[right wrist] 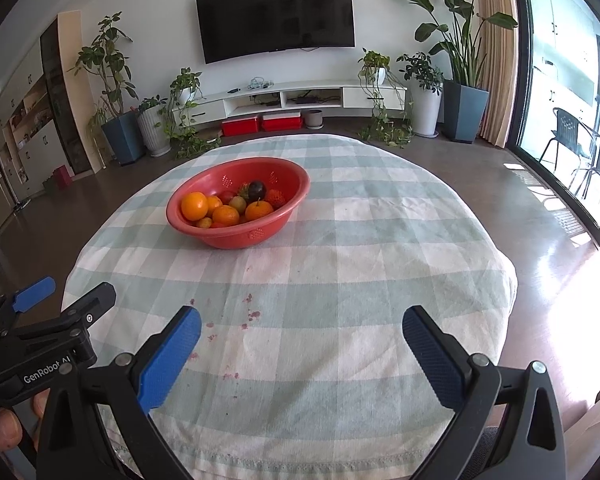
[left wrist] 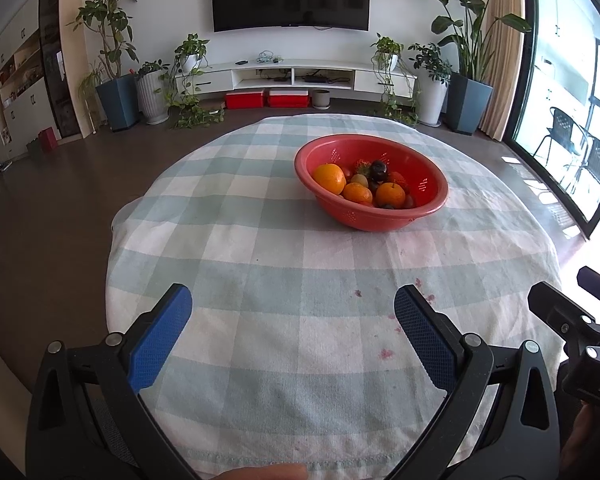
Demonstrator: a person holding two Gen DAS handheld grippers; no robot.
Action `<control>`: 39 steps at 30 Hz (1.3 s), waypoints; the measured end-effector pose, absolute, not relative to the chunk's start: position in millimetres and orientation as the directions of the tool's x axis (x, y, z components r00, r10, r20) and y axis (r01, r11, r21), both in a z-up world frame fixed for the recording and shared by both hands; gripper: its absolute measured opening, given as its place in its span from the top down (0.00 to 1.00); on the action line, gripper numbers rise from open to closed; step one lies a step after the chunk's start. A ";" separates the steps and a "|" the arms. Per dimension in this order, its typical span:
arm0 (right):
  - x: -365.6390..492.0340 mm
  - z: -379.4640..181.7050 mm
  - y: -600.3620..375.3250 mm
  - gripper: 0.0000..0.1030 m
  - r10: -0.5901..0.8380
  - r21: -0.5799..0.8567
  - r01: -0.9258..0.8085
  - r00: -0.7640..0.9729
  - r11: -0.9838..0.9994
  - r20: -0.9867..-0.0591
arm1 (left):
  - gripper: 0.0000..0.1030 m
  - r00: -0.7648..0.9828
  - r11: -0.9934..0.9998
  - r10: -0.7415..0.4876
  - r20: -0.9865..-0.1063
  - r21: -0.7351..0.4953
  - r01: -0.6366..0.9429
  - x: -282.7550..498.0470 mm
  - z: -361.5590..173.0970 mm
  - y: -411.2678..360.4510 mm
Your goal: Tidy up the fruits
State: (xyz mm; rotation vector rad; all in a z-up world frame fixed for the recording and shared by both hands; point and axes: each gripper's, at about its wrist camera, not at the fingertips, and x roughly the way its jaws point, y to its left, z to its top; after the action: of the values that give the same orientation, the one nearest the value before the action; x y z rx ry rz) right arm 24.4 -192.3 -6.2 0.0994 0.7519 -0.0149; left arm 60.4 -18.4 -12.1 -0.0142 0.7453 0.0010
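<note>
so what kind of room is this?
Likely a home living room: wall-mounted TV, low media console flanked by potted plants, and a round table holding a red fruit bowl.

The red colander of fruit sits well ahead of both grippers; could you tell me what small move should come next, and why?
Probably ease the right gripper forward toward the red colander. Both it and the left gripper are open and empty at the near edge of the checked tablecloth, and all the fruit, including the nearest orange, lies inside.
</note>
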 end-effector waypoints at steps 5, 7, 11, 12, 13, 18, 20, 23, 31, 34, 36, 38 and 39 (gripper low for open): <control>22.8 -13.5 -189.6 0.00 0.020 0.079 0.048 0.718 0.996 -0.695 | 0.00 0.734 1.000 -0.006 -0.679 -0.014 -0.005 60.3 -12.3 -18.5; 22.7 -13.7 -189.6 0.00 0.021 0.079 0.048 0.718 0.996 -0.696 | 0.00 0.735 1.000 -0.004 -0.678 -0.013 -0.006 60.3 -11.9 -18.3; 22.6 -13.5 -189.4 0.00 0.020 0.077 0.047 0.714 0.996 -0.700 | 0.00 0.734 1.000 -0.005 -0.679 -0.014 -0.006 60.2 -12.0 -18.5; 22.2 -13.9 -189.4 0.00 0.020 0.077 0.047 0.714 0.996 -0.700 | 0.00 0.735 1.000 -0.007 -0.678 -0.015 -0.004 60.3 -11.8 -18.3; 22.2 -13.9 -189.3 0.00 0.021 0.078 0.047 0.713 0.996 -0.700 | 0.00 0.736 1.000 -0.008 -0.677 -0.016 -0.003 59.5 -12.7 -18.5; 22.2 -15.2 -189.2 0.00 0.021 0.075 0.046 0.710 0.996 -0.704 | 0.00 0.735 1.000 -0.007 -0.678 -0.015 -0.004 59.5 -12.7 -18.5; 22.0 -15.2 -189.2 0.00 0.022 0.077 0.046 0.710 0.996 -0.704 | 0.00 0.735 1.000 -0.007 -0.678 -0.015 -0.004 59.2 -12.9 -18.6; 23.0 -15.6 -189.2 0.00 0.022 0.077 0.046 0.705 0.996 -0.709 | 0.00 0.734 1.000 -0.008 -0.679 -0.017 -0.005 59.1 -13.2 -18.7; 23.5 -16.7 -188.7 0.00 0.024 0.077 0.044 0.696 0.996 -0.718 | 0.00 0.733 1.000 -0.008 -0.680 -0.013 -0.001 58.2 -14.9 -19.2; 23.8 -16.7 -188.7 0.00 0.024 0.076 0.045 0.694 0.996 -0.719 | 0.00 0.732 1.000 -0.008 -0.681 -0.013 -0.001 58.5 -14.9 -19.0; 23.8 -17.4 -189.0 0.00 0.025 0.079 0.046 0.693 0.996 -0.721 | 0.00 0.731 1.000 -0.008 -0.682 -0.013 -0.001 57.9 -15.9 -19.3; 23.9 -17.4 -189.4 0.00 0.026 0.079 0.045 0.690 0.996 -0.723 | 0.00 0.732 1.000 -0.009 -0.681 -0.014 -0.002 57.7 -16.0 -19.6; 23.5 -17.6 -189.3 0.00 0.025 0.078 0.045 0.690 0.996 -0.723 | 0.00 0.732 1.000 -0.009 -0.681 -0.013 -0.001 58.0 -15.8 -19.3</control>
State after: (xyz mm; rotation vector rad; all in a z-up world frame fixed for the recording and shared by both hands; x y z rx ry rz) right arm 23.5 -189.3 -17.6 0.0920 0.8092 -0.0112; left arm 58.0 -19.3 -15.8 -0.0129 0.7494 -0.0043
